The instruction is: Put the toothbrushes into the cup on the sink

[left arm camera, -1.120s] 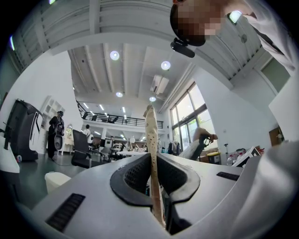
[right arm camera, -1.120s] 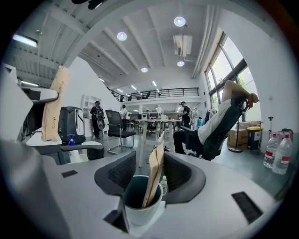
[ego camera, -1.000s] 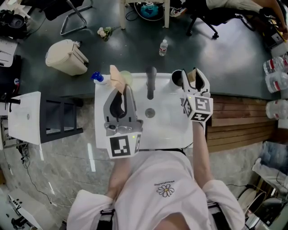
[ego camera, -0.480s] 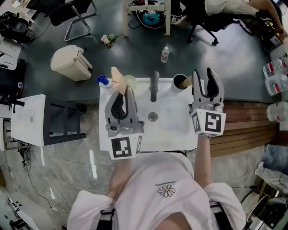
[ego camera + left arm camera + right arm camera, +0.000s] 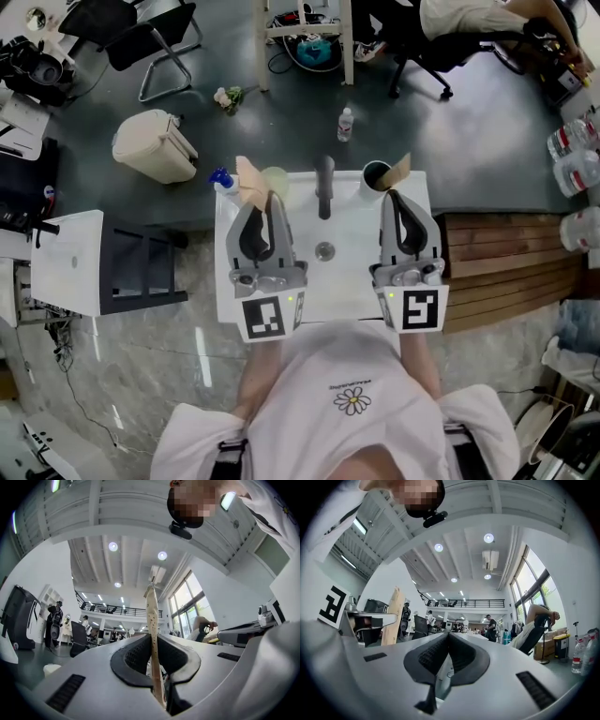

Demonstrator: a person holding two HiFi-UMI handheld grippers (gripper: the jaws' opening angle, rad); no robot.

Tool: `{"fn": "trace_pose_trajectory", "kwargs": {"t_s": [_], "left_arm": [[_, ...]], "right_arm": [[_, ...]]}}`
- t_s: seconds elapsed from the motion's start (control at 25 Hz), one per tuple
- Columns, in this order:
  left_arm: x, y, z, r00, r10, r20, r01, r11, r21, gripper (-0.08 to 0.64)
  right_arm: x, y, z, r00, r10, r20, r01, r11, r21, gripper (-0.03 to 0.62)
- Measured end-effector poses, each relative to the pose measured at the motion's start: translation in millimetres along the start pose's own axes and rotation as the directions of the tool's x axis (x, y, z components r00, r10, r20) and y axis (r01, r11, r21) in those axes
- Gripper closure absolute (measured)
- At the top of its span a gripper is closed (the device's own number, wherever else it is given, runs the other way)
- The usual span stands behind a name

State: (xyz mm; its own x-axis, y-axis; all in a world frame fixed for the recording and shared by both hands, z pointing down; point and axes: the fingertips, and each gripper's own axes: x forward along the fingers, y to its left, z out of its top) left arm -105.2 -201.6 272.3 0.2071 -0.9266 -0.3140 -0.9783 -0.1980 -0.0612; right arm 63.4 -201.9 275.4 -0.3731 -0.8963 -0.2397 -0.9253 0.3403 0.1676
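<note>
The white sink (image 5: 352, 272) lies below me, its dark faucet (image 5: 324, 187) at the back. A dark cup (image 5: 375, 176) stands on the back right corner with a tan toothbrush (image 5: 401, 166) leaning out of it. My left gripper (image 5: 269, 200) is over the sink's left side, shut on a second tan toothbrush (image 5: 248, 176) that sticks out past its tips. In the left gripper view this toothbrush (image 5: 151, 620) is a thin strip pinched between the pads. My right gripper (image 5: 392, 197) is just in front of the cup, shut and empty (image 5: 446, 637).
A blue-capped bottle (image 5: 220, 178) and a pale round cup (image 5: 276, 178) stand on the sink's back left. On the floor are a beige bin (image 5: 155, 145) and a water bottle (image 5: 345, 124). A white side table (image 5: 66, 262) is at left, a wooden platform (image 5: 487, 267) at right.
The right gripper let go of a toothbrush at the cup, swung away open, then drew back toward me and shut. The left gripper kept its toothbrush and barely moved.
</note>
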Motion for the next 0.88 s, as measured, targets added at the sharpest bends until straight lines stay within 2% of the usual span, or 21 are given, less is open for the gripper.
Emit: {"fn": "trace_pose_trajectory", "kwargs": {"t_s": [0.72,0.88], "left_arm": [[-10.8,-3.4,-6.5,1.0,0.021,0.003,-0.021,1.0,0.016,0.52],[-7.5,-0.6,-12.9,1.0,0.029,-0.008,-0.029,1.0,-0.003,0.52]], "right_arm": [[-7.2,13.2,-3.6,0.999,0.043,-0.027,-0.041,0.998,0.05,0.58],[-7.7,12.1,-6.1,0.998,0.043,-0.034,-0.041,0.998,0.052,0.58]]}}
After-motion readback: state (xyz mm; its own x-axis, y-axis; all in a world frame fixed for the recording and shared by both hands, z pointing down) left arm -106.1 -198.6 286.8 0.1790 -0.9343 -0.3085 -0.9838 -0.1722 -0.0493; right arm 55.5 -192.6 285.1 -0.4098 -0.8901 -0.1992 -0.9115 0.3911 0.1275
